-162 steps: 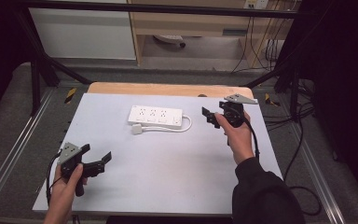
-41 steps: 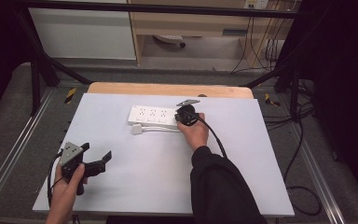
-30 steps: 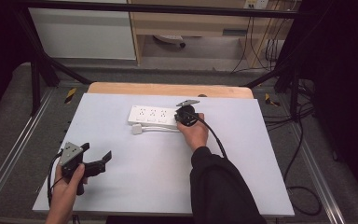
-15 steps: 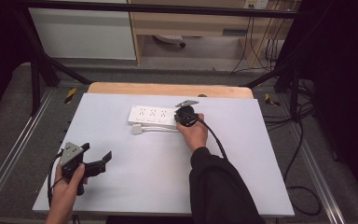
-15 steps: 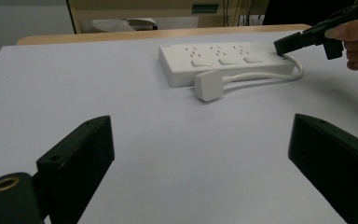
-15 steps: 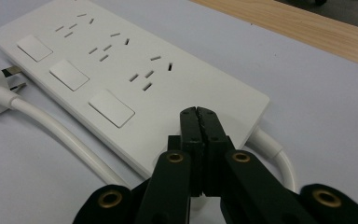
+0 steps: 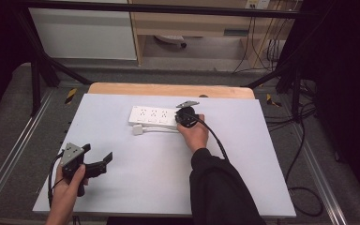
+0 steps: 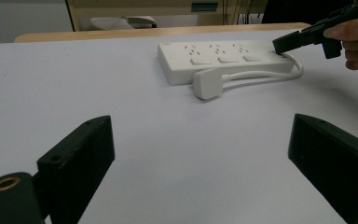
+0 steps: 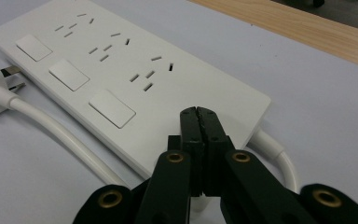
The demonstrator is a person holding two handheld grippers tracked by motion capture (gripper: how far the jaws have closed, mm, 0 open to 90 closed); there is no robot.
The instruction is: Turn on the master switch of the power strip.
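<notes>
The high view looks forward and down over the whole table [image 7: 243,154]. The left gripper view sits low, facing across it toward the strip [image 8: 223,58]; the right gripper view looks closely down on that strip [image 9: 121,79].

1. Black jaws with brass-ringed screw holes are seen on the right gripper [image 9: 199,114].
2. A grey three-cornered plate and black cable are carried by the left gripper [image 7: 107,158].
3. A black sleeve [image 7: 220,187] is worn.
</notes>
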